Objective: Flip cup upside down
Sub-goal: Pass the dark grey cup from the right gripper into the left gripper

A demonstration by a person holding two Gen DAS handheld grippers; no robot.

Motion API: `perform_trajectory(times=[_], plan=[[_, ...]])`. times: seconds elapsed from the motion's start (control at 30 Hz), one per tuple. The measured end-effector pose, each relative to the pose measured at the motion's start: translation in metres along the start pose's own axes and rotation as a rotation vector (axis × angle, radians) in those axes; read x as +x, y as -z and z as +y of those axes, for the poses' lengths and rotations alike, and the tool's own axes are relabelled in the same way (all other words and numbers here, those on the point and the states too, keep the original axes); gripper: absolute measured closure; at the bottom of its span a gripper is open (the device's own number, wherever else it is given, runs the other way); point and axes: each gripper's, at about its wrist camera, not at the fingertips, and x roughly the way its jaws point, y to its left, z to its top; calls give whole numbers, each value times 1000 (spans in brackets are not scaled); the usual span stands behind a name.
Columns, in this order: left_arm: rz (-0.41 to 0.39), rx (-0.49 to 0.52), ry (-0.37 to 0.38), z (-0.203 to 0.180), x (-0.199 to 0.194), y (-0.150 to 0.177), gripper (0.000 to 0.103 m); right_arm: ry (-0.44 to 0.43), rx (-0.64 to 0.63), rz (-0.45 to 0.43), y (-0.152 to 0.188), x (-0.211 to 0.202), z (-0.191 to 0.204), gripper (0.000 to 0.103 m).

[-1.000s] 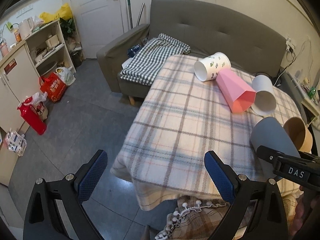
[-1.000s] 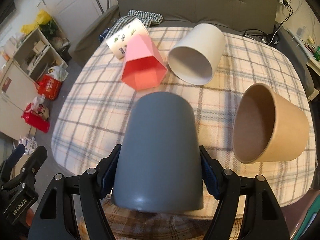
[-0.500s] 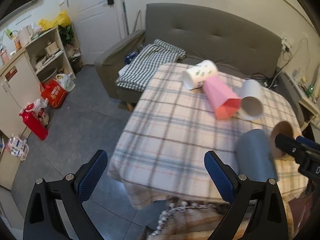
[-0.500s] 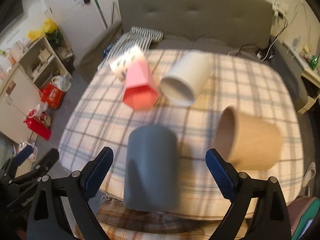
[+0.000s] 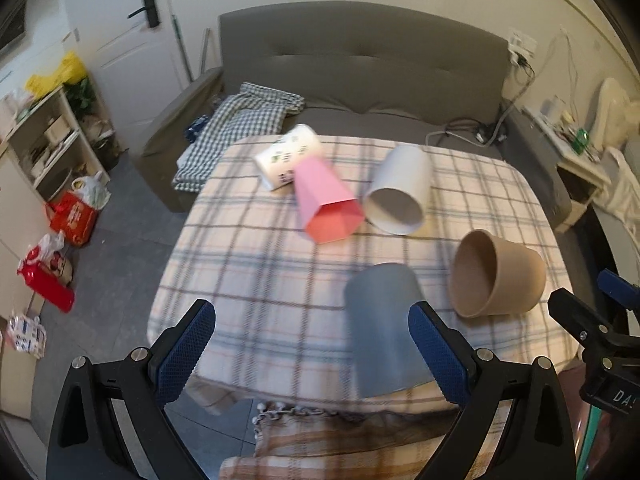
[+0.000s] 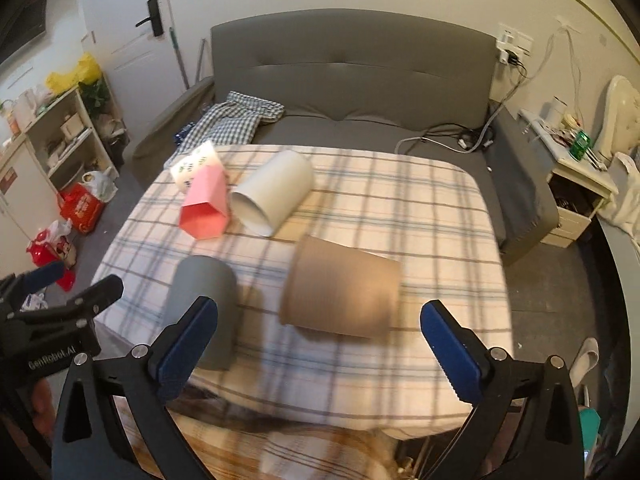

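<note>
A grey cup (image 5: 382, 326) stands upside down near the front edge of the plaid table (image 5: 260, 264); it also shows in the right wrist view (image 6: 202, 308). A brown cup (image 5: 496, 274) lies on its side to its right, also seen in the right wrist view (image 6: 342, 286). A pink cup (image 5: 326, 206), a white cup (image 5: 400, 196) and a printed cup (image 5: 288, 156) lie on their sides farther back. My left gripper (image 5: 312, 350) is open and empty, in front of the grey cup. My right gripper (image 6: 318, 348) is open and empty, in front of the brown cup.
A grey sofa (image 6: 352, 80) with a checked cloth (image 6: 236, 120) stands behind the table. Shelves (image 5: 48, 140) and red bags (image 5: 74, 218) are on the floor at the left. A bedside cabinet (image 6: 580, 196) stands at the right.
My right gripper has let go of the grey cup, opened wide, and drawn back and to the right toward the brown cup. My left gripper has moved right, with the table now centred in its view.
</note>
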Motion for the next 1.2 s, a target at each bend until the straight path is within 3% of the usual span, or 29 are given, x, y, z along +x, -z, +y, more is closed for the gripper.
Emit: perform_trajectory(times=[0.4, 0.73, 0.9, 0.93, 1.0, 1.03, 1.2], plan=[[163, 56, 49, -37, 56, -19, 3, -1, 79, 29, -11, 26, -39, 1], [343, 35, 102, -39, 110, -25, 5, -16, 117, 46, -16, 55, -45, 1], [385, 12, 137, -35, 119, -24, 6, -19, 125, 43, -20, 61, -46, 1], [390, 9, 147, -35, 120, -25, 8, -18, 124, 44, -21, 61, -45, 1], [407, 3, 176, -35, 122, -26, 24, -19, 124, 49, -21, 63, -44, 1], [417, -6, 198, -35, 123, -27, 28, -19, 124, 50, -21, 64, -43, 1], [399, -7, 213, -33, 109, -29, 29, -21, 115, 41, -22, 59, -37, 1]])
